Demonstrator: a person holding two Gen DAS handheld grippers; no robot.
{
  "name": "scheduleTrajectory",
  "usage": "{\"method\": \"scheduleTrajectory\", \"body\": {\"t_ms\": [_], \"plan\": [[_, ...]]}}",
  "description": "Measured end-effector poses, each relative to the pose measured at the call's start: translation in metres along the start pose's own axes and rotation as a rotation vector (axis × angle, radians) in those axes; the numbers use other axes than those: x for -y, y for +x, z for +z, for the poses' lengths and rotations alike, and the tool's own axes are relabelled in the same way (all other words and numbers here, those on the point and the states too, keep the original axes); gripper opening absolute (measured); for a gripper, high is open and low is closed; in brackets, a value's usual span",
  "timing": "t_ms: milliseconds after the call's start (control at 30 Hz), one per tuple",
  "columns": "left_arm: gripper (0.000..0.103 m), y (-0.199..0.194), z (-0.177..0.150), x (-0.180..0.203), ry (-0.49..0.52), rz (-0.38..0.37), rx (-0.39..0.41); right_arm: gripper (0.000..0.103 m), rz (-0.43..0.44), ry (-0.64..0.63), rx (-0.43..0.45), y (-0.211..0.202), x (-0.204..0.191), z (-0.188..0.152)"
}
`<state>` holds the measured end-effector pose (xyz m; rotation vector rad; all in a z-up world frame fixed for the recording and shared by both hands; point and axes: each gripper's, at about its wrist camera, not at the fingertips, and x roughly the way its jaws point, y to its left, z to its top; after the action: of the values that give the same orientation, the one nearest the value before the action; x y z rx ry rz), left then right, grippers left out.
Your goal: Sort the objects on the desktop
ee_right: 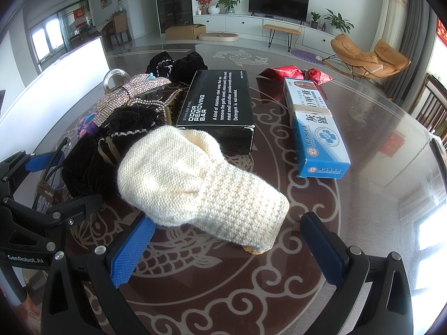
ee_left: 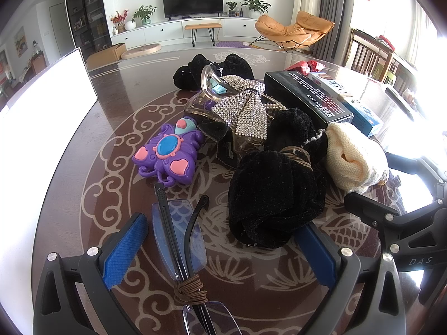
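Both grippers, left (ee_left: 220,248) and right (ee_right: 227,247), hover released over a cluttered table (ee_right: 377,145), glasses (ee_left: 178,240) between the left fingers, a knitted mitten (ee_right: 201,184) ahead of the right. Beyond, the tangled hair accessories (ee_left: 243,111) could snag and drag neighbours if lifted carelessly.

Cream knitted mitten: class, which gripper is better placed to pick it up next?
The right gripper. Its open fingers already flank the cream knitted mitten directly ahead. The left gripper, also open, faces the glasses and a black velvet scrunchie instead.

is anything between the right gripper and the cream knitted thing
Nothing visible. The right gripper is open, and the cream knitted piece lies straight ahead on the table, its near end between the fingers.
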<state>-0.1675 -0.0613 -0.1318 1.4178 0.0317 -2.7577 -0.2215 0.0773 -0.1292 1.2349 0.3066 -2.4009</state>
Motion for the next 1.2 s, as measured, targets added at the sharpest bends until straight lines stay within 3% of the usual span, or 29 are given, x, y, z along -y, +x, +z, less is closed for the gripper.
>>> {"method": "scheduleTrajectory", "body": {"t_ms": [1067, 1200], "plan": [[0.103, 0.0, 0.0, 0.0, 0.002, 0.001, -0.002, 0.103, -0.002, 0.001, 0.0, 0.0, 0.0, 0.0], [0.103, -0.009, -0.01, -0.004, 0.111, -0.071, -0.088, 0.103, 0.0, 0.001, -0.029, -0.004, -0.001, -0.003]]}}
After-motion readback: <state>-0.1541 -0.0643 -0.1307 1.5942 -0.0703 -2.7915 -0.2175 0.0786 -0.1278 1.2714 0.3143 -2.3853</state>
